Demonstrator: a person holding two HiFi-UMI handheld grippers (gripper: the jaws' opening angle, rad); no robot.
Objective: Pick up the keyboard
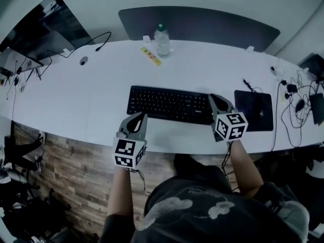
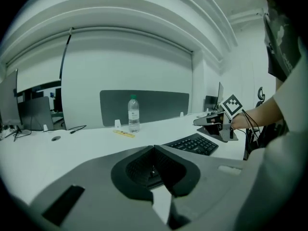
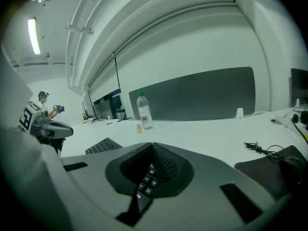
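Note:
A black keyboard (image 1: 169, 104) lies flat on the white table (image 1: 76, 105), a little back from its front edge. My left gripper (image 1: 142, 116) is shut and empty, its tips just off the keyboard's front left corner. My right gripper (image 1: 213, 97) is shut too, tips over the keyboard's right end. In the left gripper view the keyboard (image 2: 192, 143) lies to the right beyond the closed jaws, with the right gripper (image 2: 214, 121) behind it. In the right gripper view the keyboard (image 3: 102, 146) stretches left, keys show under the closed jaws, and the left gripper (image 3: 48, 128) hangs at the far left.
A water bottle (image 1: 162, 40) and a yellow strip (image 1: 151, 55) stand at the back by a grey partition (image 1: 197, 27). A dark pad (image 1: 254, 110) lies right of the keyboard, with tangled cables (image 1: 296, 97) beyond it. A monitor (image 1: 35, 34) sits at far left.

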